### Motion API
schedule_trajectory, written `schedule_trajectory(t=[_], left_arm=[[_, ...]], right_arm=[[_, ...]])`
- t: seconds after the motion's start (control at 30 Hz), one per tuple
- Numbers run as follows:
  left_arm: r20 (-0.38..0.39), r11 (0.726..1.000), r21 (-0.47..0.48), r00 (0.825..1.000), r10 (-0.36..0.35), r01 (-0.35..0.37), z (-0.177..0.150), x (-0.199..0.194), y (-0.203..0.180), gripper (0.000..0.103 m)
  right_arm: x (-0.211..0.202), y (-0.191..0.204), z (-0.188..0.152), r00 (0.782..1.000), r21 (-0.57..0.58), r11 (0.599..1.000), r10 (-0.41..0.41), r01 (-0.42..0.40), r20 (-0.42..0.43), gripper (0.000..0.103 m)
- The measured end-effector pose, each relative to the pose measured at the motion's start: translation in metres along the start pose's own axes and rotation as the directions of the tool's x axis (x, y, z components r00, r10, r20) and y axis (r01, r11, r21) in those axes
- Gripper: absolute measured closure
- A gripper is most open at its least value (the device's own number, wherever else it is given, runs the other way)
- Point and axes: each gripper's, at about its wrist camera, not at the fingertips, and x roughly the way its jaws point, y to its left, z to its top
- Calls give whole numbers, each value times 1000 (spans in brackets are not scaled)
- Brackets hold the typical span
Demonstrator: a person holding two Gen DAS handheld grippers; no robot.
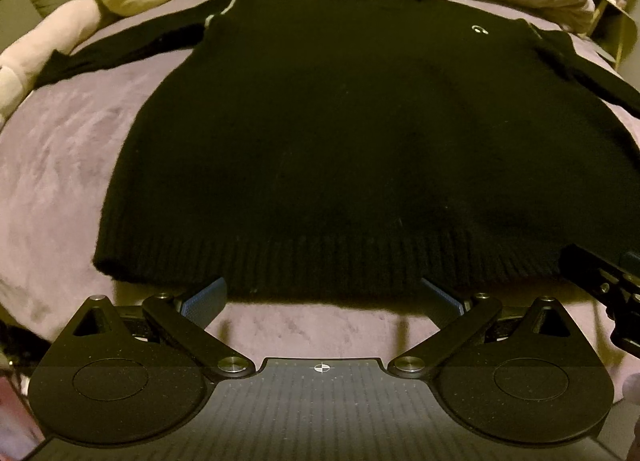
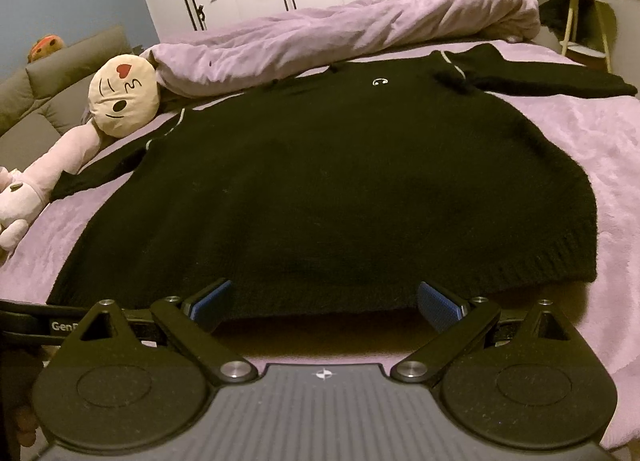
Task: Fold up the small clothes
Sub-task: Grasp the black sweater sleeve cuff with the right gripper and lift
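Two matching handheld grippers, each seen from its own wrist camera. The left gripper (image 1: 322,297) and the right gripper (image 2: 325,303) are matte black, each with two rounded, fan-shaped plates bearing a raised disc. Angled black link arms join the plates with silver round-headed screws. The fingertips (image 2: 438,307) carry blue textured pads. Between the plates sits a ribbed dark grey panel marked with a small white crosshair. White lettering reading "Gen" shows on a black part at the right view's left edge.
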Motion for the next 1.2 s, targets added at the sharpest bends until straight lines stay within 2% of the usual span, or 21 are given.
schedule_trajectory(t=[0.23,0.33,0.4,0.47,0.5,0.53,0.67,0.73,0.8,0.83,0.87,0.9,0.93,0.97,1.0,1.1,1.2], left_arm=[[-32,1000,-9,999,11,-12,1,11,0,0],[-39,1000,-11,999,14,-15,4,12,1,0],[-42,1000,-16,999,17,-18,9,10,1,0],[-16,1000,-25,1000,0,-1,17,5,2,0],[4,1000,-30,1000,-8,8,22,2,2,0],[25,999,-33,1000,-14,15,30,1,2,0],[74,1000,-23,997,1,1,63,12,-4,0],[90,1000,-23,996,19,-17,79,22,-10,0],[106,1000,-22,994,23,-21,97,33,-18,0],[111,1000,-23,994,22,-20,104,40,-22,0],[117,1000,-26,993,18,-15,113,47,-27,0],[123,1000,-27,992,16,-13,118,54,-31,0],[123,1000,-28,992,18,-15,125,61,-36,0],[124,999,-31,992,23,-20,132,69,-40,0],[128,999,-31,992,24,-20,137,77,-44,0],[134,998,-41,990,52,-47,152,101,-52,0],[127,996,-54,988,84,-78,160,127,-56,0]], right_arm=[[13,-10,5,999,14,1000,26,-26,-25,15],[15,-15,9,999,14,999,45,-45,-25,25],[15,-20,14,998,23,998,64,-64,-11,37],[15,-30,20,998,43,997,68,-68,4,42],[17,-35,23,998,50,997,62,-63,11,44],[19,-41,27,999,76,997,-9,6,33,44],[37,-75,36,995,124,988,-94,90,24,48],[47,-94,36,994,165,981,-106,103,14,56],[52,-109,35,998,191,980,-64,57,30,56],[54,-113,35,999,186,982,-37,30,31,52],[56,-114,35,1000,158,987,-1,-2,24,40],[56,-114,36,999,125,992,30,-32,14,39],[55,-114,40,999,96,995,39,-38,-2,43],[52,-119,48,999,95,994,46,-45,-11,52],[48,-128,56,999,119,991,53,-54,9,55],[32,-186,89,991,253,967,-19,-14,129,55],[33,-267,127,967,422,901,-185,97,175,57]])
